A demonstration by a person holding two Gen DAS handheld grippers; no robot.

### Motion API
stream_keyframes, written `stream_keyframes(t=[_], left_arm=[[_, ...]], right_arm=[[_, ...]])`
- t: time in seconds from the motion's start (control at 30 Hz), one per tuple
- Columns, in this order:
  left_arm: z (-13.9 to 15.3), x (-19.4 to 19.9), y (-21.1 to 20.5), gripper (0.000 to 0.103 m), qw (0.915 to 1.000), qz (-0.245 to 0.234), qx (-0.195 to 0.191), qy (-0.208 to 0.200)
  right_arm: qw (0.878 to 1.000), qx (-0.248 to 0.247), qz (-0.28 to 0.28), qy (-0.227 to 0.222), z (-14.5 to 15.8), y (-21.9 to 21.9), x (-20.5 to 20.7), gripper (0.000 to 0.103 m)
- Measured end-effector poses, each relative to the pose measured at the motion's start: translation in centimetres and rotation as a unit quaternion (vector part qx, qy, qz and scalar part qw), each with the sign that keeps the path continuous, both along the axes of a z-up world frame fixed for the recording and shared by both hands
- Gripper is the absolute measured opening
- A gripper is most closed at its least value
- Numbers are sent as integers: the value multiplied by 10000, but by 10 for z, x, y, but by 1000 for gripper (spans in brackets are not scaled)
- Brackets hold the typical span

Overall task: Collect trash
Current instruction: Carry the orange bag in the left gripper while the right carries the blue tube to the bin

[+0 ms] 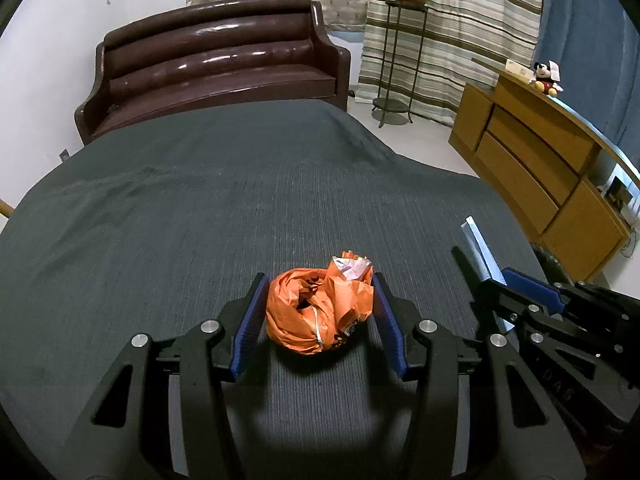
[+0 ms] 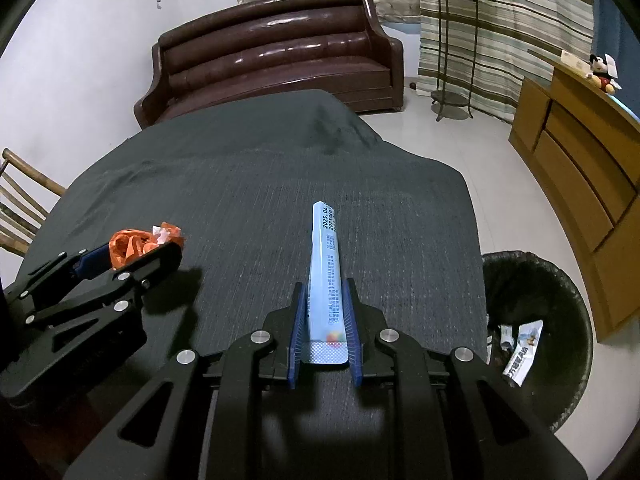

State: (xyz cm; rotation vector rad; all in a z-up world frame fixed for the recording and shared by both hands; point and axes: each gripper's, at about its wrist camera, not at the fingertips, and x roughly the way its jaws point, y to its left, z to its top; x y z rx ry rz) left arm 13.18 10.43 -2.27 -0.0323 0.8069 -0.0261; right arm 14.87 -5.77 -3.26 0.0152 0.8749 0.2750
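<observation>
Your left claw (image 1: 318, 312) has its blue pads closed against both sides of a crumpled orange wrapper (image 1: 320, 306), which hangs above the dark grey cloth of the counter (image 1: 240, 200) with its shadow beneath it. Your right claw (image 2: 325, 320) is nearly closed, pinching the lower end of a long pale blue packet (image 2: 325, 264) that sticks out forward over the counter.

From the left wrist view you see the right claw (image 1: 532, 292) only from the side, at the counter's right edge, with the blue packet (image 1: 482, 252) showing edge-on; its printed face is hidden there. The right wrist view gives you that printed face, and it alone shows the black-lined trash bin (image 2: 560, 360) on the floor just beside the counter's right edge, with printed white paper (image 2: 524, 352) lying inside. That view also catches the left claw (image 2: 132, 256) toward the counter's left side, with the orange wrapper (image 2: 136, 244) between its pads.

A brown sofa (image 1: 216, 60) stands beyond the counter's far end in both views.
</observation>
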Motion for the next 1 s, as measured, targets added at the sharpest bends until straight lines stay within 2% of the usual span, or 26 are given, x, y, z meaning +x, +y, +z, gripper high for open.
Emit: stream_keyframes(t=[0.67, 1.0], left_arm=[[8, -54, -22, 50, 9999, -16, 22, -155], [14, -69, -59, 50, 9988, -374, 87, -305]], right_arm=[[9999, 7, -121, -114, 6, -29, -55, 20], [9988, -30, -419, -250, 12, -66, -72, 20]])
